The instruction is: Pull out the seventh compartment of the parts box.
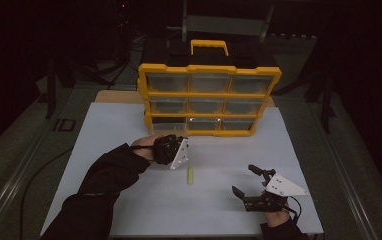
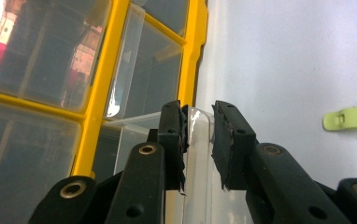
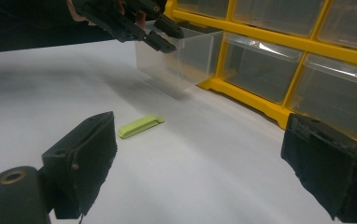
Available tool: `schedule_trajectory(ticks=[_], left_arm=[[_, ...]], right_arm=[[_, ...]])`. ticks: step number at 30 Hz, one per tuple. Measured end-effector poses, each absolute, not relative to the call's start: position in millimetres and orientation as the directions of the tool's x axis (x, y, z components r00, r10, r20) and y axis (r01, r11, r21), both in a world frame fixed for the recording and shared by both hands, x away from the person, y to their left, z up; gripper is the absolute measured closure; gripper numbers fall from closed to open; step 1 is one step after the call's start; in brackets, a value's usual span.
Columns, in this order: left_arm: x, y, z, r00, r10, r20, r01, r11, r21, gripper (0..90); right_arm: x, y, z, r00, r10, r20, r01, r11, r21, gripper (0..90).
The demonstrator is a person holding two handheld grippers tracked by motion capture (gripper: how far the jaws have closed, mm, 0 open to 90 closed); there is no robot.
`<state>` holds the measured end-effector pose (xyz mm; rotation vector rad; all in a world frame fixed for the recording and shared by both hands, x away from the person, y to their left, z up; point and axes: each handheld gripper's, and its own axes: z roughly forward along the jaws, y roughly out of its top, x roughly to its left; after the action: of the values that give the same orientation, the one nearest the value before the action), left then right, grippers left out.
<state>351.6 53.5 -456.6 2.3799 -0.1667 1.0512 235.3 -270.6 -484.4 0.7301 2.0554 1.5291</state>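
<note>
Clear plastic drawer bin point(image 3: 176, 60) is pulled partway out of the bottom-left slot of the yellow organizer case point(image 1: 209, 70), which has 9 see-through compartments and stands at the far edge of the white surface point(image 1: 129, 200), roughly centred. The bin sticks out toward the person's side and its bottom looks clear of the surface in the right gripper view.

The left gripper point(image 2: 199, 140) has its jaws pinching the bin's front wall, 1 jaw inside the wall and 1 outside, both pressed against the clear plastic. In the high view it sits right in front of the case's lower-left corner point(image 1: 171, 149), with a black sleeve point(image 1: 104, 180) running back to the near edge.

The right gripper point(image 1: 246, 182) hovers near the near-right corner, jaws spread wide with nothing between them.

A small lime-green plastic clip point(image 1: 190, 175) lies flat mid-surface, between the 2 grippers and well apart from both.
</note>
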Motion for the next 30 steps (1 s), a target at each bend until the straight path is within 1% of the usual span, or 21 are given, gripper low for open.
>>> schedule_trajectory(ticks=[7,10,12,14,15,16,18,19,20,21,22,23,28,30], left_arm=[[354,54,-456,0.714,0.123,0.689,-0.294,-0.841,0.455,73.6],[355,54,-455,0.719,0.121,0.684,-0.29,-0.843,0.454,73.5],[356,54,-455,0.733,0.138,0.666,-0.273,-0.838,0.473,73.3],[356,54,-456,0.752,0.184,0.633,-0.243,-0.815,0.525,72.5],[357,57,-453,0.756,0.189,0.627,-0.226,-0.823,0.522,68.9],[359,59,-451,0.784,0.222,0.58,-0.186,-0.807,0.561,63.7],[362,64,-445,0.811,0.27,0.519,-0.136,-0.775,0.617,60.2],[362,64,-445,0.811,0.27,0.519,-0.136,-0.775,0.617,56.1],[365,70,-439,0.825,0.321,0.464,-0.083,-0.745,0.662,53.5],[366,73,-436,0.833,0.347,0.43,-0.052,-0.726,0.686,49.3],[367,76,-433,0.836,0.37,0.405,-0.029,-0.707,0.707,45.7],[367,79,-431,0.837,0.395,0.38,-0.008,-0.684,0.729,44.4],[374,94,-422,0.835,0.496,0.236,0.125,-0.59,0.797,25.4],[376,100,-420,0.837,0.519,0.171,0.172,-0.548,0.819,16.2]], right_arm=[[235,-270,-484,-0.747,0.662,-0.062,0.133,0.24,0.962,10.6],[235,-270,-484,-0.747,0.662,-0.062,0.132,0.24,0.962,10.6],[235,-270,-484,-0.747,0.662,-0.06,0.134,0.237,0.962,10.6],[235,-271,-484,-0.746,0.664,-0.058,0.134,0.235,0.963,10.6],[235,-271,-484,-0.746,0.664,-0.059,0.133,0.236,0.963,10.6],[235,-271,-484,-0.745,0.665,-0.059,0.133,0.235,0.963,10.6],[235,-271,-484,-0.745,0.665,-0.059,0.132,0.233,0.963,10.6],[235,-272,-484,-0.745,0.665,-0.06,0.13,0.234,0.964,10.6],[235,-272,-484,-0.744,0.665,-0.058,0.132,0.232,0.964,10.6],[235,-272,-484,-0.745,0.664,-0.061,0.129,0.234,0.964,10.6],[235,-272,-484,-0.744,0.665,-0.06,0.132,0.234,0.963,10.6],[235,-271,-484,-0.744,0.666,-0.058,0.133,0.233,0.963,10.6],[235,-271,-484,-0.742,0.667,-0.06,0.133,0.234,0.963,10.6],[236,-271,-484,-0.742,0.668,-0.058,0.133,0.232,0.963,10.6]])
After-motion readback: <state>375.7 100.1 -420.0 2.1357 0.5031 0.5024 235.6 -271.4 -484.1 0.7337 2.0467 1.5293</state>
